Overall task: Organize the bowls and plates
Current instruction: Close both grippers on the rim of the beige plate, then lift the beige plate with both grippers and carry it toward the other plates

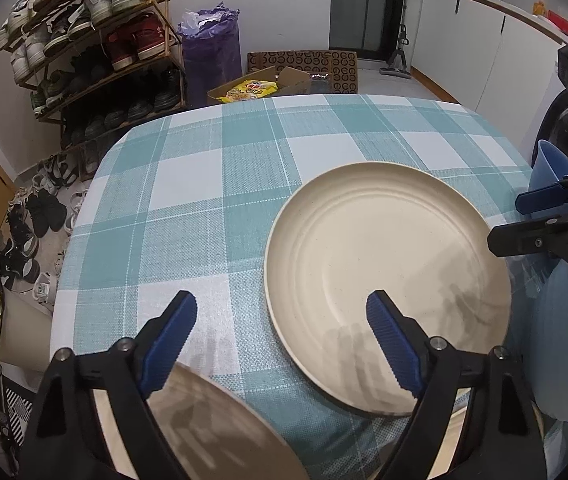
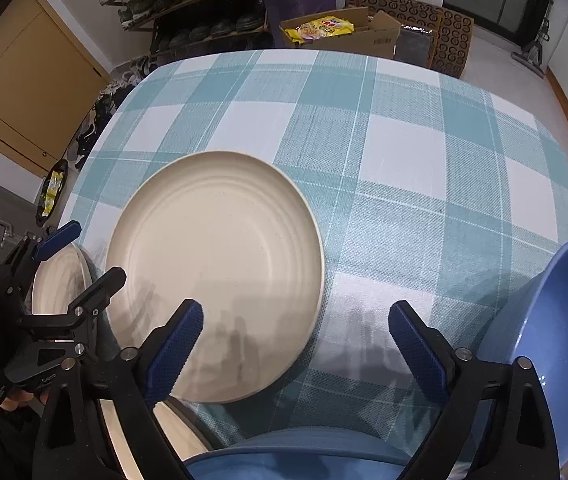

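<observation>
Op: Three cream plates on the checked desk; one lies flat mid-desk, two nearer me are partly hidden. Blue bowls sit by the right edge. All look empty.

Obs: Handling?

Op: I judge them light, rigid, slick-glazed; I'd pinch the raised rim, not the flat.

Obs: Grippers?

Op: Left gripper jaws apart, one finger over the plate, nothing clamped. Right gripper apart too, above bare cloth.

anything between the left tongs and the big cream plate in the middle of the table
Nothing visible. The left tongs hang open over the near-left rim of the cream plate, with only checked tablecloth under the left pad.
</observation>
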`<state>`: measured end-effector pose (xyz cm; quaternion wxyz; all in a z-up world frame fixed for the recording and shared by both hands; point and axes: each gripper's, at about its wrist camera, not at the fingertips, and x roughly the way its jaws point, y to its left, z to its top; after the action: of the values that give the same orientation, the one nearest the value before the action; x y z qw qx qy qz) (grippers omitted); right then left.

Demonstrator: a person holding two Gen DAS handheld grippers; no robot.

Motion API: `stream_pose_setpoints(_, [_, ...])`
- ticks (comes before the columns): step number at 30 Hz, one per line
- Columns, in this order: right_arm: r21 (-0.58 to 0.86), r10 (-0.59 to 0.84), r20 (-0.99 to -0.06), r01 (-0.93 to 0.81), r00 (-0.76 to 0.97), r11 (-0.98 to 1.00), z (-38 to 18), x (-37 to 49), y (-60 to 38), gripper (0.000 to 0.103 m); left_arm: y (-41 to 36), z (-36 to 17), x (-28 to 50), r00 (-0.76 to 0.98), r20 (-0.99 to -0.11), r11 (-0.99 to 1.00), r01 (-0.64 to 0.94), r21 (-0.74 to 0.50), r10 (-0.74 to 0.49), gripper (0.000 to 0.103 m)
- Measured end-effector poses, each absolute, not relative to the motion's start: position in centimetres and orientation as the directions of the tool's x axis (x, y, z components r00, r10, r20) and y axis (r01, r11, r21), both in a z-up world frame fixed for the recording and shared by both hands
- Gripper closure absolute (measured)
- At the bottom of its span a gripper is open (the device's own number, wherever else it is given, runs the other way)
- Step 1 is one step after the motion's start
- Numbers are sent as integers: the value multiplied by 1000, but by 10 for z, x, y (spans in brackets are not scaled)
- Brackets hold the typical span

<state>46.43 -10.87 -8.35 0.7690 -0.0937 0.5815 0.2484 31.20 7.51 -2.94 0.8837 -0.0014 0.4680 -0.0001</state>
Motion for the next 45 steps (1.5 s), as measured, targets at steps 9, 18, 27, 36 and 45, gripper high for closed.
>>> stream_pose_setpoints(9, [157, 272, -949, -512, 157, 844, -92, 465, -101, 20, 71, -36, 312, 536, -844, 1000, 20, -6, -16, 29])
stream_pose_setpoints(18, [189, 284, -952, -520, 110, 833, -99, 466, -95, 20, 68, -41, 314, 520, -854, 999, 40, -19, -37, 41])
stream_pose_setpoints(27, [191, 280, -956, -544, 85, 817, -107, 463, -89, 38, 64, -49, 316, 496, -867, 998, 58, -17, -43, 53])
stream_pose_setpoints(36, [169, 251, -964, -521, 89, 837, -110, 465, -95, 63, 64, -49, 315, 495, -868, 999, 51, -16, -39, 64])
stream_pose_setpoints(45, [130, 235, -961, -516, 143, 847, -106, 463, -100, 81, 68, -44, 313, 512, -858, 999, 38, -13, -30, 69])
